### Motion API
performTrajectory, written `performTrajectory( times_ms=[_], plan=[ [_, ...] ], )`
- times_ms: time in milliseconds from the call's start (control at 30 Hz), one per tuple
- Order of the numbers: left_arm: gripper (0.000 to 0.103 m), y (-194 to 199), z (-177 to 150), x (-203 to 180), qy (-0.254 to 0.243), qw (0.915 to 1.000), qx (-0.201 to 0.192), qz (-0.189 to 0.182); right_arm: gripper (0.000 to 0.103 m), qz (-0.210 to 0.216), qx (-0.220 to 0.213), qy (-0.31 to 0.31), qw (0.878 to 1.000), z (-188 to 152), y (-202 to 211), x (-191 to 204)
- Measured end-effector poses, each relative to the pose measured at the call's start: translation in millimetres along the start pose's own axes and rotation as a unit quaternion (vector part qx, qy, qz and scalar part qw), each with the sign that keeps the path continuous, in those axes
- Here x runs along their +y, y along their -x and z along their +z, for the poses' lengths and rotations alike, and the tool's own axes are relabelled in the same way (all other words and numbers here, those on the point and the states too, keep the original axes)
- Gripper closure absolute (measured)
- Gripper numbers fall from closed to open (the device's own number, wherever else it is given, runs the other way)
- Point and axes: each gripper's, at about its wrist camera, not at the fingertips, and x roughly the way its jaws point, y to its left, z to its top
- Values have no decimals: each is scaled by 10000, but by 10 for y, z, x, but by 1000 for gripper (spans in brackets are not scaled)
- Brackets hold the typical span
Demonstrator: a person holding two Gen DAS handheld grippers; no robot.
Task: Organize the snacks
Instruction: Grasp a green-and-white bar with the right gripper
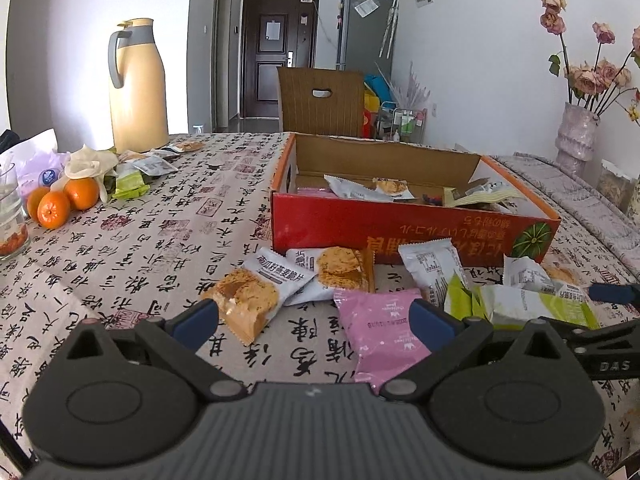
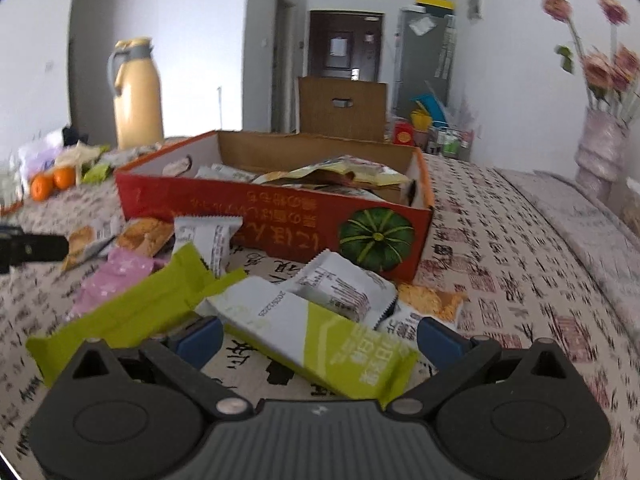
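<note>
Left gripper (image 1: 314,320) jaws wide, holding nothing; pink snack packet (image 1: 382,330) lies flat on the tablecloth (image 1: 132,248) between its fingers. Right gripper (image 2: 320,336) also spread and empty over a white-green wafer packet (image 2: 320,344), crinkled, date stamp visible. Red cardboard box (image 2: 280,216) at 12 o'clock, pumpkin print, upside-down lettering, partly filled with packets. Oranges (image 1: 60,202) at 10 o'clock.

Inside the red box (image 1: 400,224), the near wall hides the lower parts of the packets, so their number cannot be told. Left of the box, the glass (image 1: 12,216) is cut by the picture's edge. The right wrist view is blurred, and the print on the box (image 2: 280,216) is unreadable.
</note>
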Motion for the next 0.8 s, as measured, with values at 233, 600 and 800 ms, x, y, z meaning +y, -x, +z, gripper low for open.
performTrajectory(
  times_ms=[233, 600, 800],
  plan=[
    [0, 9, 4, 0, 7, 10000, 11, -6, 2, 261, 214, 257, 9991, 100, -242, -10],
    [0, -11, -23, 19, 54, 9999, 72, -46, 43, 432, 407, 209, 9980, -36, -130, -10],
    [0, -30, -52, 23, 51, 9999, 121, -79, 61, 447, 440, 20, 9980, -130, 43, 23]
  ],
)
